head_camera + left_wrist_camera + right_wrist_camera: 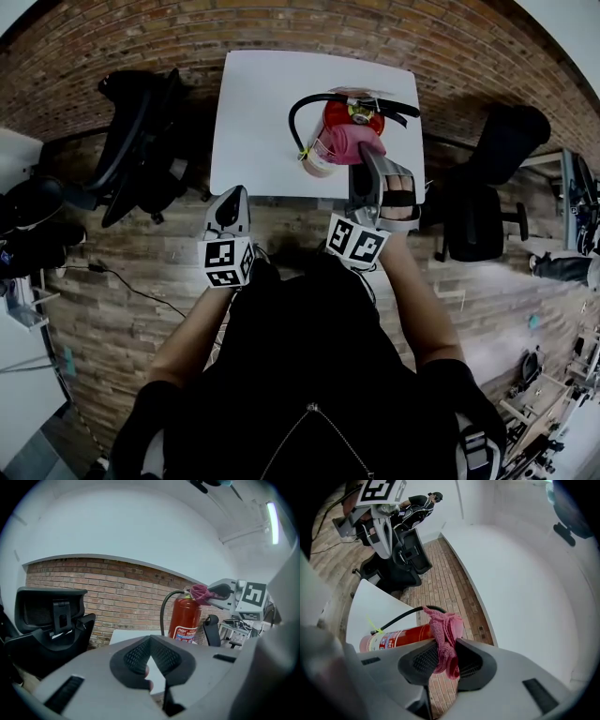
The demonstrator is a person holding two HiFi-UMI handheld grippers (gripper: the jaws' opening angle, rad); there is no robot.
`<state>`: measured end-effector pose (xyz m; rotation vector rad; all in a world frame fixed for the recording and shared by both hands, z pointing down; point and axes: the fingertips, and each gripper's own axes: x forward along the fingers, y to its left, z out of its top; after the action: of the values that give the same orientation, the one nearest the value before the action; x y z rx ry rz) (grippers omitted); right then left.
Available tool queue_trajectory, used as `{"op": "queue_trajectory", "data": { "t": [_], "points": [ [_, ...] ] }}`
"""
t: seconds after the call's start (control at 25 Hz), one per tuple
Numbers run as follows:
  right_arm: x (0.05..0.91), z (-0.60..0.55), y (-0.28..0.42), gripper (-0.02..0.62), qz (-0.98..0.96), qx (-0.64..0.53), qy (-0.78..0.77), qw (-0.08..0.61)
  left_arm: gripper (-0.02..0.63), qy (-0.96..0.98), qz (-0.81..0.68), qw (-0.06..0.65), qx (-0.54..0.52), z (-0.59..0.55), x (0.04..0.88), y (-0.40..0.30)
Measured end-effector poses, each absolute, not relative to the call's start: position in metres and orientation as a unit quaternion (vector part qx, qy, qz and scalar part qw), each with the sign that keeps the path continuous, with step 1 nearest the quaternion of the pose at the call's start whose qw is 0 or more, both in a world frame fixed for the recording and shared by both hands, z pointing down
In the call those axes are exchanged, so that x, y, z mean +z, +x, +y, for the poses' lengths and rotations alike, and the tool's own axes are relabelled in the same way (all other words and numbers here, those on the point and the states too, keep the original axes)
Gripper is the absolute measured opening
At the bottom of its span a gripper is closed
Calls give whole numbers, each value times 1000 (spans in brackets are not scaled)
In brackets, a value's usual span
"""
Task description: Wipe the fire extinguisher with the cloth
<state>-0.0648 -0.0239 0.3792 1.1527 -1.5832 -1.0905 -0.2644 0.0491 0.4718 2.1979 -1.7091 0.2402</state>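
Black-clothed person (309, 375) fills the bottom of the head view, with both forearms reaching up the frame. Left gripper (234, 194) sits at the lower edge of the white table (258, 112), apart from the fire extinguisher (352, 118). That cylinder stands upright right of the table's centre, its valve end toward the camera and its base on the tabletop. Its black hose (295, 120) loops to the left. Right gripper (368, 152) presses a pink cloth (339, 142) against the red body just below the valve.

Left gripper view: the jaw tips meet with nothing clamped between them. Beyond them, right of centre, the extinguisher's long axis runs vertical with the valve uppermost. The cloth rests at its top. A black office chair (51, 616) stands at left before a brick wall (117, 588).

Right gripper view: the jaws are clenched on the cloth. The extinguisher runs across the lower left of the frame, its labelled end at left and its top under the cloth.
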Motion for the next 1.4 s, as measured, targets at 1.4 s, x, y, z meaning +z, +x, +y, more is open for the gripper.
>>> {"op": "queue_trajectory", "data": {
  "t": [1.4],
  "points": [
    [442, -77, 68, 104, -785, -319, 427, 315, 29, 689, -697, 150, 125, 62, 444, -136]
  ]
}}
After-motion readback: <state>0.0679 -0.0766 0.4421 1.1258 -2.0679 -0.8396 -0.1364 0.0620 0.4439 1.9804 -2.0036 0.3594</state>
